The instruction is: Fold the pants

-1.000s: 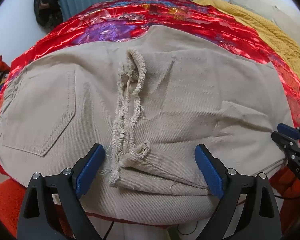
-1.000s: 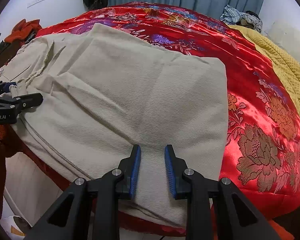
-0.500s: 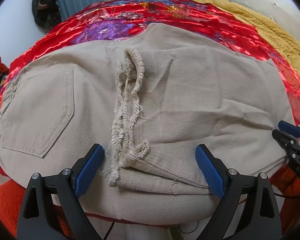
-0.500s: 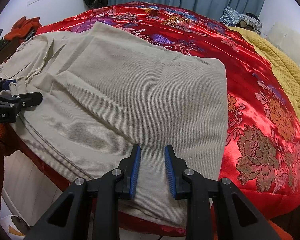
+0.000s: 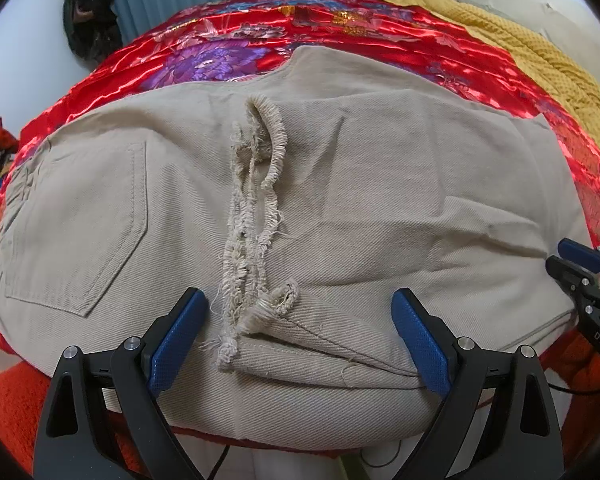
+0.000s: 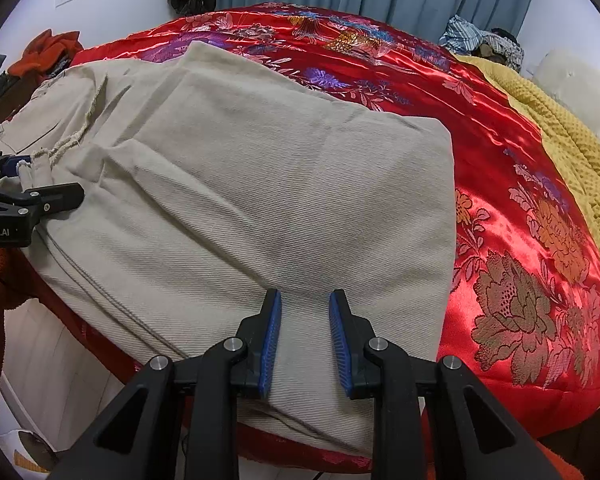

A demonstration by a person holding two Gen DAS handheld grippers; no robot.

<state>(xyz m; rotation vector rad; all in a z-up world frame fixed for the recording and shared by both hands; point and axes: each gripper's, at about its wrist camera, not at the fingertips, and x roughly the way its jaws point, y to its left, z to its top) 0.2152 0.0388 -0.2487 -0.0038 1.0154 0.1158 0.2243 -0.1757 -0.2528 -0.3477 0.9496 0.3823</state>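
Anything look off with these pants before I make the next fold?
The frayed hems of the beige pants lie bunched and curled rather than flat, one looping near the pocket side, another curled at the near edge. A diagonal crease runs across the folded leg. The fray looks like raw-edge styling, not fresh damage.

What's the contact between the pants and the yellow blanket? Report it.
Apart. The right wrist view shows a wide strip of red bedspread lying between the pants and the yellow blanket.

Red bedspread (image 6: 512, 208) carries beige pants (image 6: 260, 200), yellow blanket (image 6: 560, 136)
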